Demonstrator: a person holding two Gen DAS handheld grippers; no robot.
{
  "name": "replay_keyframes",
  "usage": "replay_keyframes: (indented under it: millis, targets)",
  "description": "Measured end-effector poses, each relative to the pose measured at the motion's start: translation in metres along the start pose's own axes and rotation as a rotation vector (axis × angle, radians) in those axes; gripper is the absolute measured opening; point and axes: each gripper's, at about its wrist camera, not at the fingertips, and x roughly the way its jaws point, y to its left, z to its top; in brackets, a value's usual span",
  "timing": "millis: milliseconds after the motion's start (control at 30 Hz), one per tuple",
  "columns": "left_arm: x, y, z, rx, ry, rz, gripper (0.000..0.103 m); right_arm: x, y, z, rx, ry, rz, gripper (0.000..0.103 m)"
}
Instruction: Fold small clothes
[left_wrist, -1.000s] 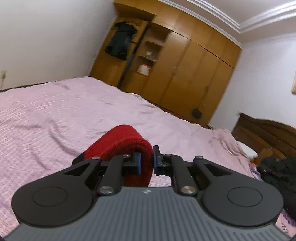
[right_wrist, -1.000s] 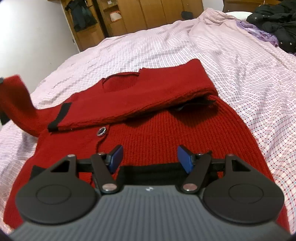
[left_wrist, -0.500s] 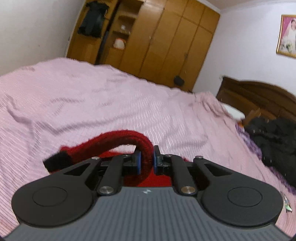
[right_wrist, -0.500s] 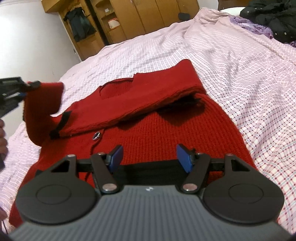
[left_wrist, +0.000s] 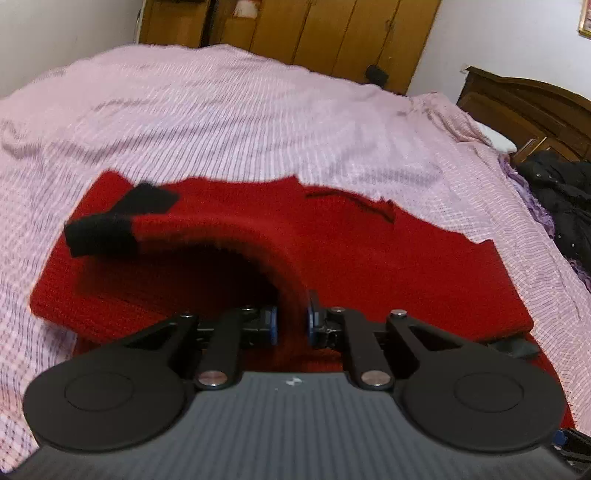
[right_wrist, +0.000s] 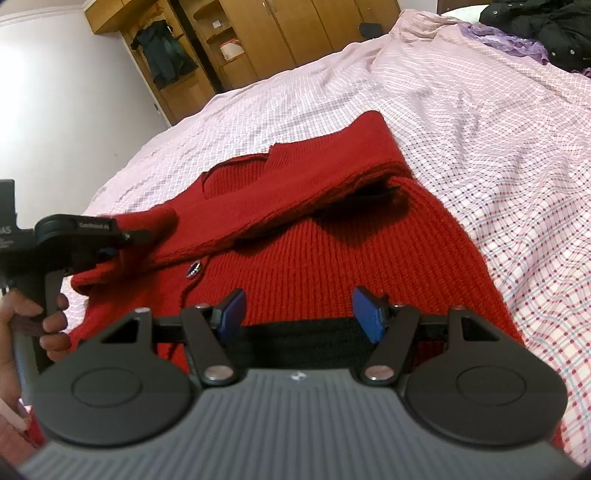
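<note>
We have swung the sleeve (left_wrist: 221, 236) in over the red cardigan (right_wrist: 332, 258) – left tool (left_wrist: 290, 321) pinching it, right tool (right_wrist: 297, 314) wide and empty – so it only needs laying down.

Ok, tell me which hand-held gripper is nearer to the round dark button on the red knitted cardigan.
Right. The right hand-held gripper hovers open just below the round dark button, over the black hem. The left hand-held gripper, shut on the red sleeve, sits further off to the side.
</note>
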Motion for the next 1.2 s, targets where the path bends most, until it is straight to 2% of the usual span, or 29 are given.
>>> replay_keyframes:
  millis: [67, 133, 267, 300, 533, 767, 867, 1200]
  targets:
    - [-0.002, 0.002, -0.001, -0.013, 0.012, -0.003, 0.015, 0.001, 0.000, -0.001, -0.005, -0.001, 0.000, 0.066]
    - [-0.008, 0.006, -0.002, -0.025, 0.028, -0.007, 0.020, 0.002, 0.001, -0.002, -0.010, -0.001, -0.001, 0.066]
    - [-0.025, 0.009, -0.004, -0.046, 0.039, -0.016, 0.059, 0.002, 0.001, -0.003, -0.017, -0.002, -0.004, 0.066]
    - [-0.030, 0.010, -0.006, -0.046, 0.034, -0.007, 0.065, 0.003, 0.002, -0.003, -0.017, -0.003, -0.005, 0.066]
    - [-0.068, 0.012, -0.011, -0.021, 0.014, 0.026, 0.071, 0.002, 0.005, 0.001, -0.008, 0.005, -0.015, 0.066]
    - [-0.100, 0.027, -0.022, 0.004, -0.002, 0.121, 0.076, 0.002, 0.020, 0.008, -0.033, 0.017, 0.009, 0.068]
    - [-0.107, 0.038, -0.027, -0.003, 0.003, 0.163, 0.076, 0.005, 0.034, 0.013, -0.076, 0.019, 0.028, 0.068]
    - [-0.112, 0.077, -0.038, -0.071, 0.023, 0.211, 0.076, 0.031, 0.102, 0.028, -0.252, 0.072, 0.131, 0.068]
